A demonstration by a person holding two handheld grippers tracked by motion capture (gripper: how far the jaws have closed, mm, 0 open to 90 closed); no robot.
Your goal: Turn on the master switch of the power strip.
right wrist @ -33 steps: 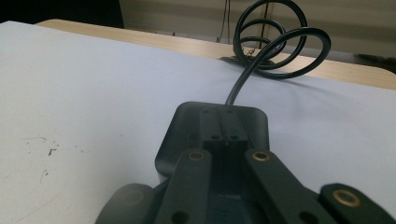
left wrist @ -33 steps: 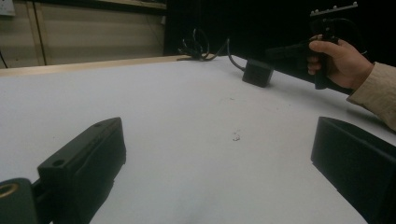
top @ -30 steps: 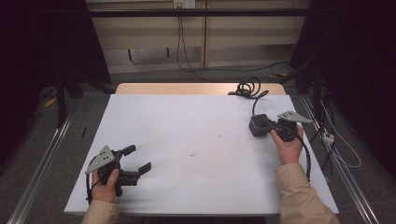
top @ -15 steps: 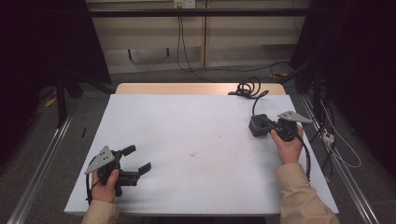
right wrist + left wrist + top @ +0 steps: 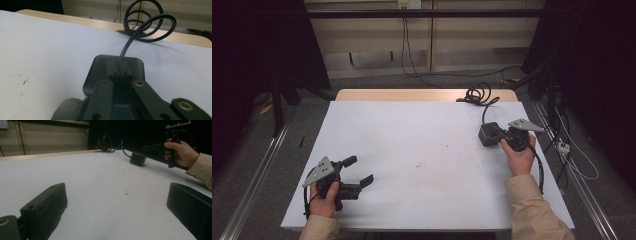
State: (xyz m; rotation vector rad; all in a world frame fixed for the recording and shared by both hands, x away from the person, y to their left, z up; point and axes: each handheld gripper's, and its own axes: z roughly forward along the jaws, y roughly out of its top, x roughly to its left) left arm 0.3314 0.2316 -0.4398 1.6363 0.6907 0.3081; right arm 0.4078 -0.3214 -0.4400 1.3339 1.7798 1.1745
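Right gripper (image 5: 498, 137): jaws closed together, tips resting over black power adapter (image 5: 488, 134) directly ahead; its coiled cable (image 5: 477, 95) lay beyond. Left gripper (image 5: 357, 171): jaws spread wide, bare white table (image 5: 422, 150) between them.

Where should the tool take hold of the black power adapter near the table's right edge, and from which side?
Grip the black power adapter across its two flat side walls, coming from the end opposite its cable. The block lies flat on the table and the cable leaves its far end toward a coil, so the near end is unobstructed. The right tool sits at that end, jaws shut; whether it grips the block is unclear.
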